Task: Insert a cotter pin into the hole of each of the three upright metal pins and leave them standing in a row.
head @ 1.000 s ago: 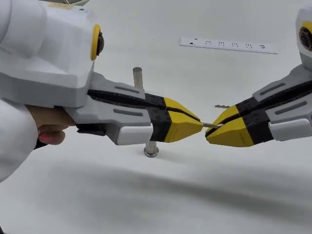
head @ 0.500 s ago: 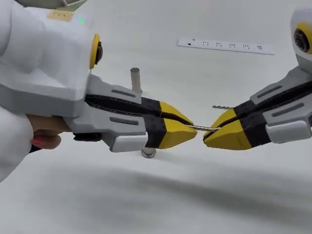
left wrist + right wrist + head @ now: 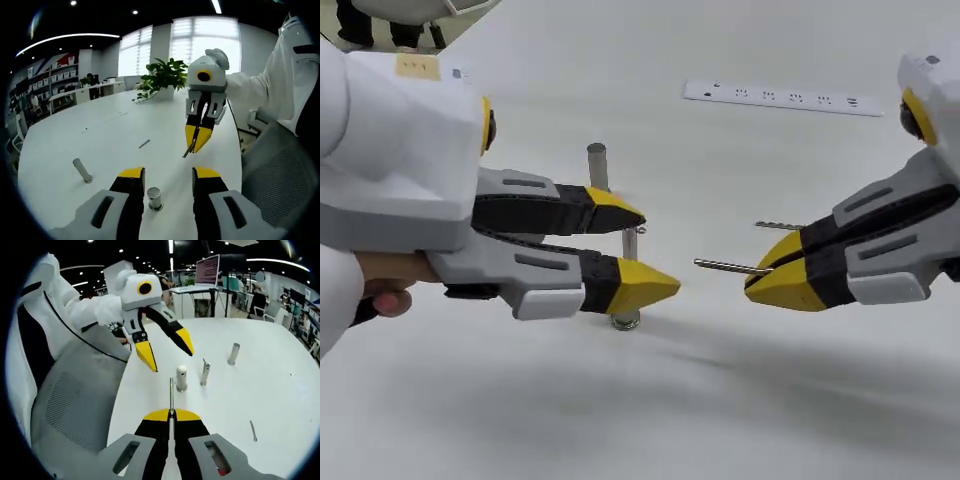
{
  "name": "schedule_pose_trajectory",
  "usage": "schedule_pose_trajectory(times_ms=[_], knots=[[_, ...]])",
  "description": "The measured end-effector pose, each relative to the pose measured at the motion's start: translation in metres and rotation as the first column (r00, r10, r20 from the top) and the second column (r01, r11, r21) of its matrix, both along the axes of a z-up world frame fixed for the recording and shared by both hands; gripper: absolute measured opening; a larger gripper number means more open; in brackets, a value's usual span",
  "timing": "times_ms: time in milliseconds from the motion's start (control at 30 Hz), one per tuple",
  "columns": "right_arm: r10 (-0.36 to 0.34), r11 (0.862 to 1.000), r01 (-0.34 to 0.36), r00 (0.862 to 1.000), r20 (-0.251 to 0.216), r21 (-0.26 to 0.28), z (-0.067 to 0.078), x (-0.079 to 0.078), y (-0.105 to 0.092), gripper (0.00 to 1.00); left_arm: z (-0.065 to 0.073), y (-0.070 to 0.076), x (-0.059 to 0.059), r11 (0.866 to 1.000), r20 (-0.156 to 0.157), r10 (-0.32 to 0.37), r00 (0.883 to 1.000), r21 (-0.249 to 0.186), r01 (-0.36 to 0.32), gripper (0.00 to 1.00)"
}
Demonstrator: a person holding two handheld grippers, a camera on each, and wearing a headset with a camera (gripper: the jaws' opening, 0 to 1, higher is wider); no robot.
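Since a moment ago our left gripper has let go of the cotter pin and now stands spread wide. Our right gripper alone pinches it, above the worktop, near an upright metal pin.

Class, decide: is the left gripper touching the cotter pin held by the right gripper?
Apart. The head view shows a clear gap between the open left gripper and the tip of the cotter pin clamped in the right gripper.

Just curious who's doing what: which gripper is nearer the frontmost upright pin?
Left. The left gripper, open, straddles the pin; the right gripper hangs apart, facing it.
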State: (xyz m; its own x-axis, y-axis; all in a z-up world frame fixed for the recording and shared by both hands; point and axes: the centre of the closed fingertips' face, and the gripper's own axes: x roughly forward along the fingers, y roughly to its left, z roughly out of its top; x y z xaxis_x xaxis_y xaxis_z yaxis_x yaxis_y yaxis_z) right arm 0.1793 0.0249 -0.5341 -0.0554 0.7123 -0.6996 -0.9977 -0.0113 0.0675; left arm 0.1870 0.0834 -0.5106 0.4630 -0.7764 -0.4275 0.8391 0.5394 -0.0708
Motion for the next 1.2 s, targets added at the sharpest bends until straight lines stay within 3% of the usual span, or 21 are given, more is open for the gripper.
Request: schedule_pose_trajectory(times_ms=[33,333,633,833,1033,1100,1200], knots=[[0.015,0.999,-0.014,1.000,0.017,-0.029,-0.007,0.000,-0.001,0.00,-0.004,0.004,0.001,1.000,-0.006,0.009,1.000,0.014,-0.009,0.35],[0.026,0.998,-0.026,1.000,0.005,-0.053,-0.032,-0.002,0.012,0.00,-0.028,0.018,0.007,0.999,-0.053,0.019,0.998,0.048,-0.017,0.25],[-0.001,1.000,0.001,1.000,-0.014,-0.026,-0.031,0.007,0.029,0.00,-0.038,0.011,0.009,0.997,-0.065,-0.011,0.998,0.079,0.017,0.19],[0.012,1.000,-0.012,1.000,-0.011,-0.025,-0.033,0.008,0.037,0.00,-0.036,0.012,0.009,0.998,-0.070,-0.017,0.997,0.064,0.022,0.11],[0.025,0.999,-0.025,1.000,-0.012,-0.028,-0.035,0.010,0.041,0.00,-0.037,0.014,0.009,0.997,-0.068,-0.022,0.997,0.070,0.026,0.10],[0.030,0.999,-0.030,1.000,-0.003,-0.037,-0.036,0.011,0.041,0.00,-0.041,0.024,0.014,0.996,-0.068,-0.026,0.997,0.078,0.031,0.10],[0.026,0.999,-0.026,1.000,-0.012,-0.032,-0.037,0.011,0.042,0.00,-0.041,0.020,0.013,0.996,-0.069,-0.028,0.997,0.083,0.034,0.11]])
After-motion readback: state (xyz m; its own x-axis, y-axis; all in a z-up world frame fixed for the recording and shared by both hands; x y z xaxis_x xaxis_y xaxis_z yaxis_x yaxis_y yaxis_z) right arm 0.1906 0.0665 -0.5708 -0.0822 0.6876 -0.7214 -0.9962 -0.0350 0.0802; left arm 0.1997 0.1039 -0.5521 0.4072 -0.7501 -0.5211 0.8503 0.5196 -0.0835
